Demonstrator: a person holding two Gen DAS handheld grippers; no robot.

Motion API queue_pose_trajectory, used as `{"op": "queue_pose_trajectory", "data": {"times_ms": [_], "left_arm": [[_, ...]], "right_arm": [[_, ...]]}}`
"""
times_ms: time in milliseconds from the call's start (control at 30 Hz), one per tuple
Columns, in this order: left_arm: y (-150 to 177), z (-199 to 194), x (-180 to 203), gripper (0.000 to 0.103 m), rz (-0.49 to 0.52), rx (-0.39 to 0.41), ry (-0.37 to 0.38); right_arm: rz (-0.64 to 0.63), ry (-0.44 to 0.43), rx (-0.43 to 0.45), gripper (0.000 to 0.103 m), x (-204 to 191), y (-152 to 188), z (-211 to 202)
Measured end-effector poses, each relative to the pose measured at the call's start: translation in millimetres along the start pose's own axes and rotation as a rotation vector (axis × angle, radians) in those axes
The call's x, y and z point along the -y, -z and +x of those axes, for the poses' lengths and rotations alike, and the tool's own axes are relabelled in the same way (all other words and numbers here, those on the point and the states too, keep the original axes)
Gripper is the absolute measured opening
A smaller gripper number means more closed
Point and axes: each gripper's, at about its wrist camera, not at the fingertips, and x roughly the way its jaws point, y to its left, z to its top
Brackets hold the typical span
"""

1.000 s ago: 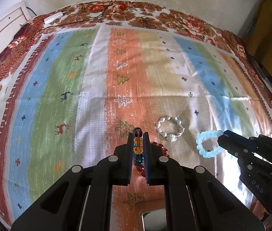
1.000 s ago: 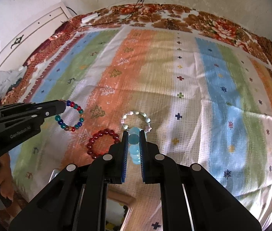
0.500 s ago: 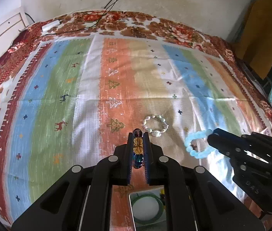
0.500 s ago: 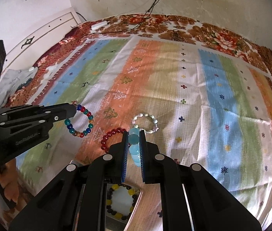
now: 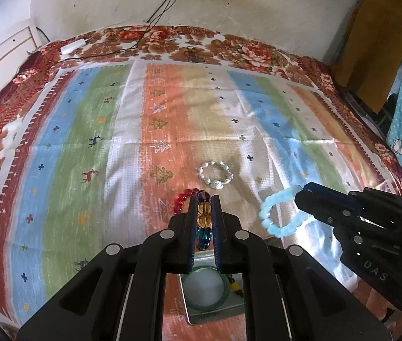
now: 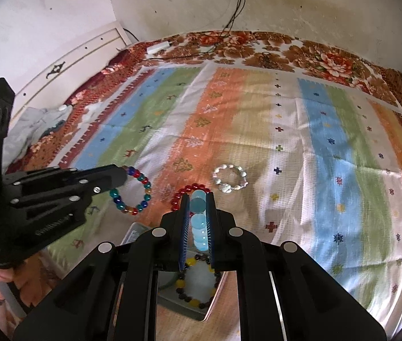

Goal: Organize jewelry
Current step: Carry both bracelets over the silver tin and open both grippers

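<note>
Two black two-finger grippers are hanging above a striped, patterned bedspread [image 5: 67, 153]. The left gripper [image 5: 204, 199] is pinching a bracelet of multicoloured glass beads [image 6: 132, 190] between its jaws, while the right gripper [image 6: 198, 199] is squeezing a pale blue translucent bead bracelet [image 5: 279, 213]. A red bead bracelet [image 6: 185, 194] and a white pearly bead bracelet [image 6: 229, 177] are lying side by side on the cloth. Near the cameras, a grey tray [image 6: 178, 302] is holding a green bangle [image 5: 205, 288] and a yellow-and-dark bead bracelet [image 6: 192, 280].
</note>
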Motion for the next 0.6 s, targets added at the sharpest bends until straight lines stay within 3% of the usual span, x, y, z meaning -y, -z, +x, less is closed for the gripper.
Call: {"op": "queue_pose_trajectory", "data": {"times_ms": [600], "left_arm": [[36, -17, 22, 0.009, 0.045, 0.003, -0.003]], "right_arm": [[-0.026, -0.017, -0.035, 0.012, -13, 42, -14]]}}
